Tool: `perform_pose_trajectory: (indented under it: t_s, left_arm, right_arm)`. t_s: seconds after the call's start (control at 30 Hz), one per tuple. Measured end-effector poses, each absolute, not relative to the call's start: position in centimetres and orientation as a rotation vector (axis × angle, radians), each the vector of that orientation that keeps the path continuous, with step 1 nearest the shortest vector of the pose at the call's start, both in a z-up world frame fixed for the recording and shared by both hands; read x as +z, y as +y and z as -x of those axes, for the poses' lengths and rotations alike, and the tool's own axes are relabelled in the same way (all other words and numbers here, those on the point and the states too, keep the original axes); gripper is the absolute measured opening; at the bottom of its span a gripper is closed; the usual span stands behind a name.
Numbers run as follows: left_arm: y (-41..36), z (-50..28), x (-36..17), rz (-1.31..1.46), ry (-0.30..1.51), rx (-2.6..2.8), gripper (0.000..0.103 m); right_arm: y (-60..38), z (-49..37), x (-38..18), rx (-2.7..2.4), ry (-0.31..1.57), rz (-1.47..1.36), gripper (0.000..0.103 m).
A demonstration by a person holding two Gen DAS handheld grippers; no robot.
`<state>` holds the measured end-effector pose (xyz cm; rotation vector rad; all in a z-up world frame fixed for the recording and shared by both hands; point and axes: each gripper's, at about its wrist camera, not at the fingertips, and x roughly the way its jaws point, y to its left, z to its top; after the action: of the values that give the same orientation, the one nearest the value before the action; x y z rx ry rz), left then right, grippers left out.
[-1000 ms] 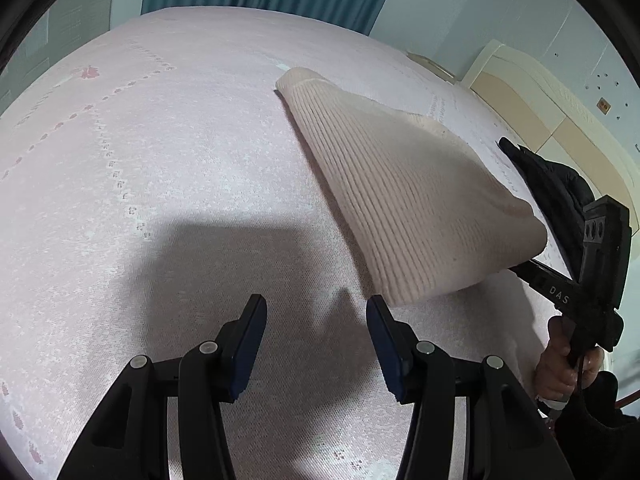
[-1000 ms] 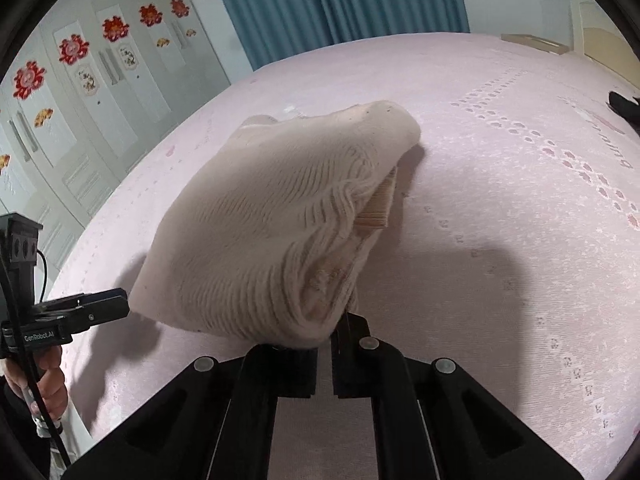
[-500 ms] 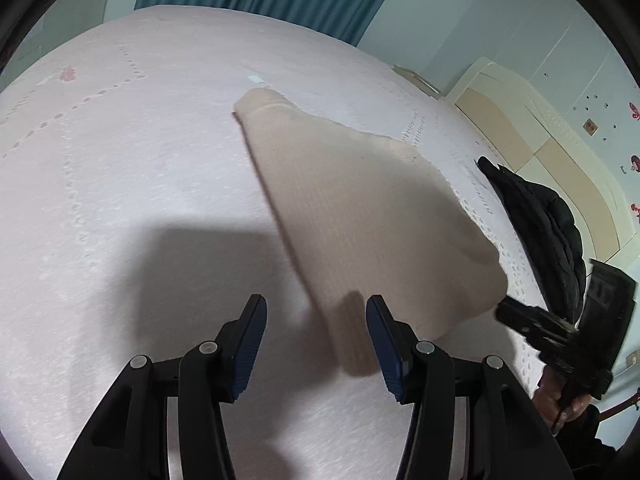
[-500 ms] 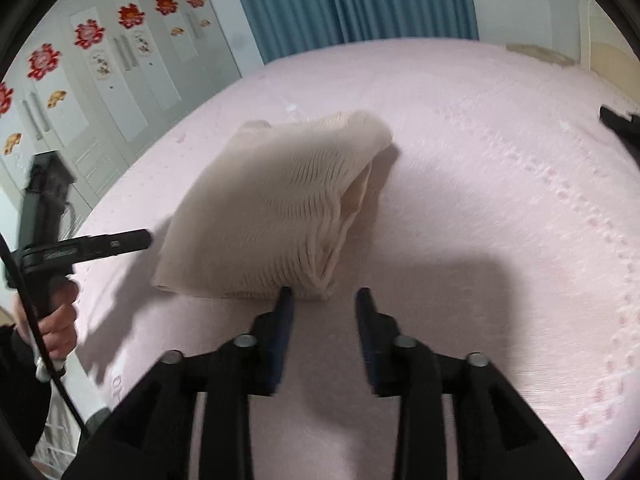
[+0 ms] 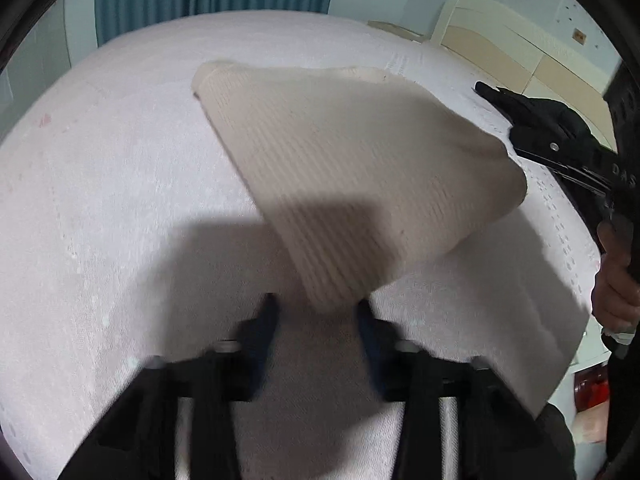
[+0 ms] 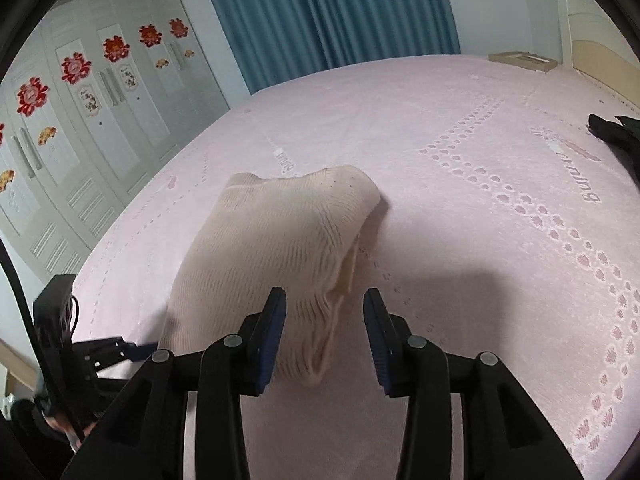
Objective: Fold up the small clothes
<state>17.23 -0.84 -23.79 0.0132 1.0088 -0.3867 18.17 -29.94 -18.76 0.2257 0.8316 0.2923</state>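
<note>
The left gripper's (image 5: 316,312) fingers (image 5: 262,330) are closing around the near corner of the cream knit garment (image 5: 352,172), which now sits between them where a second ago they stood wide over bare sheet; contact is blurred, so no firm pinch shows. The right gripper's (image 6: 325,334) fingers (image 6: 272,328) are opening, having let go of the folded edge they clamped a second ago, and now stand apart above it. The garment lies bunched on the pink bed (image 6: 460,152). The grip appears to be passing to the left for the next fold.
</note>
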Motion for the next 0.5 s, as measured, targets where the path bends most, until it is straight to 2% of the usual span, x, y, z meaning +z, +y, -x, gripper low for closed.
perform_pose_trajectory:
  t_s: [0.03,0.17,0.33,0.4,0.5]
  left_arm:
    - [-0.7,-17.4,-23.6,0.001,1.004,-0.397,0.013]
    - [0.8,-17.9,-22.7,0.002,0.946,-0.35,0.011]
    - [3.3,-18.6,-23.1,0.08,0.979,-0.33,0.011]
    - [3.6,-18.7,-23.4,0.111,1.006,-0.342,0.016]
    - [4.3,-18.3,-23.8,0.106,1.045,-0.31,0.04]
  right_arm:
    - [-29.7,-18.5,-18.9,0.291,0.838,-0.223,0.04]
    - [-28.5,-19.5,-19.3,0.287,0.86,-0.205,0.04]
    - [-27.4,-20.7,-19.8,0.287,0.879,-0.216,0.04]
    - [-27.1,-21.5,-20.3,0.29,0.891,-0.25,0.04]
    - [-26.9,-22.8,-21.1,0.262,0.91,-0.276,0.04]
